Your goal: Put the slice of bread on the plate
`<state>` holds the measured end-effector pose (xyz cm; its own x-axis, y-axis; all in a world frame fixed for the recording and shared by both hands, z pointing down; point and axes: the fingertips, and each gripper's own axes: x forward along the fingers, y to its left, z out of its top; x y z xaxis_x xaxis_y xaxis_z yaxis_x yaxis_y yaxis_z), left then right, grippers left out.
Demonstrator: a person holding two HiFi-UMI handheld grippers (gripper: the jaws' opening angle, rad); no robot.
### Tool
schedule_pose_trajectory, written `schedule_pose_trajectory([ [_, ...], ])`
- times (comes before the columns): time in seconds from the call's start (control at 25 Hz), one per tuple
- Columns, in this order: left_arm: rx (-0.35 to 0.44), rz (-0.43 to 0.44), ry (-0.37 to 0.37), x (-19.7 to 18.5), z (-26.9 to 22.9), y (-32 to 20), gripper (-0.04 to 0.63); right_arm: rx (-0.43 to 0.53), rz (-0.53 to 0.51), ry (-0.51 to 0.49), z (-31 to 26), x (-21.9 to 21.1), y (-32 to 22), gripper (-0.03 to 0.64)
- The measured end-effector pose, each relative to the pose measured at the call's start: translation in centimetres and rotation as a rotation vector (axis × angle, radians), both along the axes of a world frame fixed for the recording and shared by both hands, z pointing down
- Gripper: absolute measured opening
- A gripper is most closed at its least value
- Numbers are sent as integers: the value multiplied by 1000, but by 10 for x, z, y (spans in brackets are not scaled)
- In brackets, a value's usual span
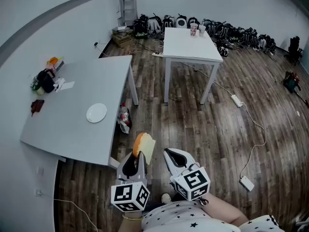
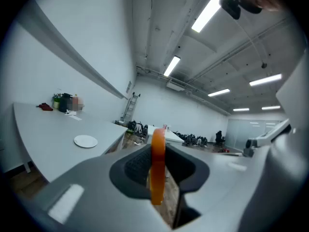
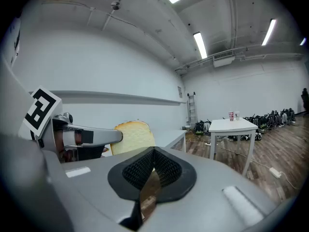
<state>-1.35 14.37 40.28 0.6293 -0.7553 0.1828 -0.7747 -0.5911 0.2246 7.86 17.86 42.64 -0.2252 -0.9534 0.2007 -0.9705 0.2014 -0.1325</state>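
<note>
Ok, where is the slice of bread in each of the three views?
Head view: slice of bread at bottom centre, held in the left gripper.
Left gripper view: slice dead centre, edge-on between the jaws.
Right gripper view: slice left of centre, face-on.
Shared landmark: small white table.

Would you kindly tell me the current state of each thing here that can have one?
plate: empty, lying flat on the grey table.
slice of bread: clamped on edge, in the air, not yet on the plate.
left tongs: shut on the slice of bread.
right tongs: shut, nothing between them.
</note>
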Motion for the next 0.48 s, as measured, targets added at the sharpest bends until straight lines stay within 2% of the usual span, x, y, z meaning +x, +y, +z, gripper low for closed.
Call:
schedule_pose_trajectory([
  [0.16, 21, -14, 20, -1, -1, -1, 87, -15, -38, 15, 1, -1, -3, -2],
  [0.48, 12, -76, 21, -25, 4, -19, 87, -23, -123, 15, 0, -21, -29, -2],
])
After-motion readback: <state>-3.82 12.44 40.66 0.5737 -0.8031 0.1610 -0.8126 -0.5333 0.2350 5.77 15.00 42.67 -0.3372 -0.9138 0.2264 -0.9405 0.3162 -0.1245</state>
